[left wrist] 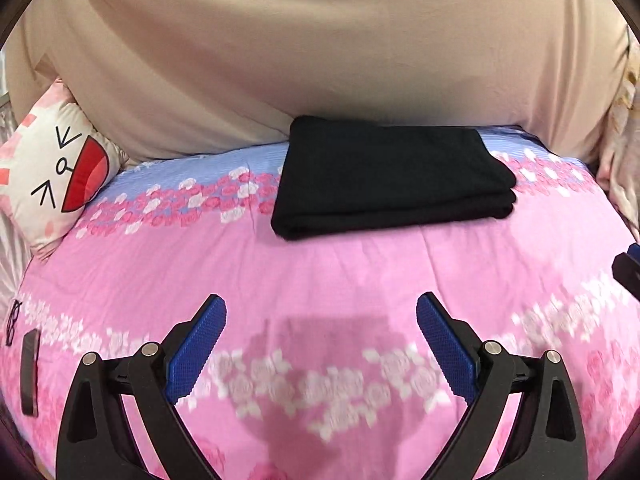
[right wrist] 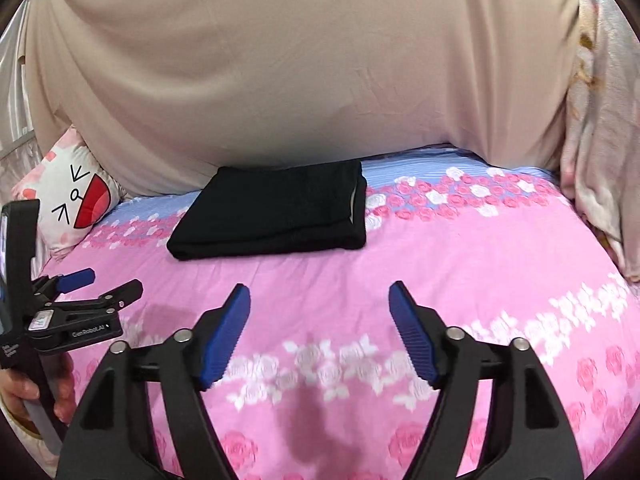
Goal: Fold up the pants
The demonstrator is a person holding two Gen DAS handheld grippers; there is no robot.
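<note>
Black pants [left wrist: 392,176] lie folded on the pink floral bedspread [left wrist: 360,264].
Left gripper [left wrist: 320,316] and right gripper [right wrist: 319,300] gape wide, empty, well short of them; "GenRobot.AI" marks the left one.

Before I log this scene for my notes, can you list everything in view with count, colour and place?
pants: one, black, folded into a flat stack at the far side of the bed.
bed cover: one, pink with rose bands and a blue strip, under the pants.
beige sheet: one, hanging behind the bed.
cartoon-face pillow: one, white, pink and red, far left.
floral fabric: one, pale, bunched at the right edge.
dark flat object: one, on the cover at left; what it is I cannot tell.
left gripper: black with blue pads, open, empty.
right gripper: same colours, open, empty.
left hand: grips the left gripper's handle.
</note>
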